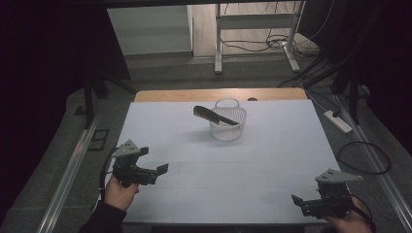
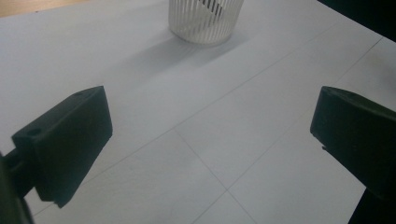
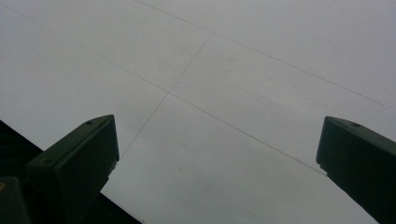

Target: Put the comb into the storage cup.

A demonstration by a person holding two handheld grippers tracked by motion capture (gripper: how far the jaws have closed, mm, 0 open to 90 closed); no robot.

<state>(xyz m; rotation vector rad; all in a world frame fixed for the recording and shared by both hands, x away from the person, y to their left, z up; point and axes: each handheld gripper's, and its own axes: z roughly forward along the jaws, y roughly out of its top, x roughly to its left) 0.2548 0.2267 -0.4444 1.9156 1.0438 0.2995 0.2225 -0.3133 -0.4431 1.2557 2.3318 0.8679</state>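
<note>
Comb [image 1: 215, 115], dark, lies tilted across rim of white basket [image 1: 228, 127] at far-centre of desk [image 1: 243, 165]; one end sticks out to left, other end seems to dip inside, hard to tell. Left gripper [image 1: 163, 168] near front-left desk edge, jaws wide apart, nothing between. Right gripper [image 1: 295, 199] at front-right corner, jaws also wide apart, nothing held. Both well apart from basket.

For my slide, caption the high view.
Two open grippers, left and right, flank a table bearing a comb in a basket.
</note>
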